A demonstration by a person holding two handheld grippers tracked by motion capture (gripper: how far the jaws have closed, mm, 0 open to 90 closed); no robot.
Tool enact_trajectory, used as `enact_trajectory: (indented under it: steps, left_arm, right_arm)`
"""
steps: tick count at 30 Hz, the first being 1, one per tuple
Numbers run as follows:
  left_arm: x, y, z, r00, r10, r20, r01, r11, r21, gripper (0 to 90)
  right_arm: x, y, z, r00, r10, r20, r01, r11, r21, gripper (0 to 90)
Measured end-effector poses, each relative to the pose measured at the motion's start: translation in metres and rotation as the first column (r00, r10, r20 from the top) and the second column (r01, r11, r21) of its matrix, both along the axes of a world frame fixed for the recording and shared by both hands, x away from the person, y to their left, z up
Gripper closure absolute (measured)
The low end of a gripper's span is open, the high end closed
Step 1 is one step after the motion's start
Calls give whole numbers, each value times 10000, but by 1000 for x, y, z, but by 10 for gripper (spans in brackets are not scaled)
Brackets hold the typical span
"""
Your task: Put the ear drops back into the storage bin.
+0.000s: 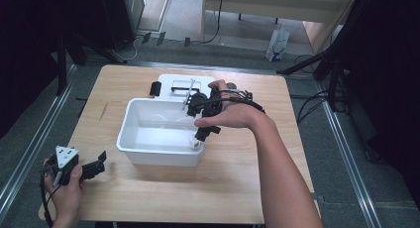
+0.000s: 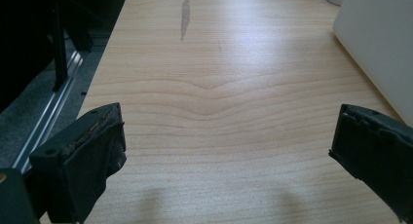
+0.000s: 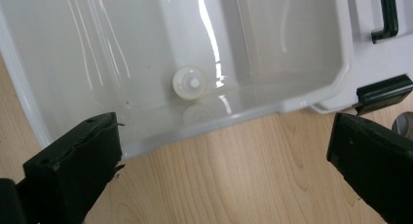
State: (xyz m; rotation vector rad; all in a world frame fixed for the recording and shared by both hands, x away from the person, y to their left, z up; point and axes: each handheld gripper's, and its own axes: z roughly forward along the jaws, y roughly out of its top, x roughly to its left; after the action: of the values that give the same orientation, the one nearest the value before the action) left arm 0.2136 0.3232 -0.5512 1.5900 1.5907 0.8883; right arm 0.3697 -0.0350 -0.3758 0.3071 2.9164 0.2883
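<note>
A white plastic bin [image 1: 158, 157] stands in the middle of the wooden table. A small white round cap [image 3: 189, 83] lies on its floor, near the right front corner [image 1: 196, 143] in the high view. My right gripper [image 1: 204, 133] hangs over that corner of the bin, held from above by a hand. Its jaws are wide open [image 3: 226, 136] and hold nothing. My left gripper [image 1: 100, 162] rests at the table's front left corner. It is open [image 2: 229, 131] over bare wood, well away from the bin's wall [image 2: 380, 44].
The bin's white lid [image 1: 183, 82] lies flat behind the bin, with a black handle [image 3: 387, 14] and a black latch [image 3: 382, 90]. Bare wood [image 1: 237, 173] stretches in front of the bin. A metal rail [image 2: 48, 121] runs along the table's left edge.
</note>
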Motion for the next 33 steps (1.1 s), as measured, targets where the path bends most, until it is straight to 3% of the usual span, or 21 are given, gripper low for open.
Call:
enact_trajectory:
  steps: [13, 23, 33]
  left_arm:
    - [0, -1, 0, 10000, -34, 32, 34, 10000, -6, 0]
    - [0, -1, 0, 10000, -59, 12, 59, 10000, -19, 0]
    - [0, -1, 0, 10000, -41, 6, 41, 10000, -63, 0]
  right_arm:
    - [-5, -38, 0, 9988, -483, 106, 481, 9988, 117, 0]
    - [-12, -71, -9, 9981, -549, 284, 548, 9985, 42, 0]
    - [-23, -112, -24, 9929, -1148, 303, 1142, 9933, 185, 0]
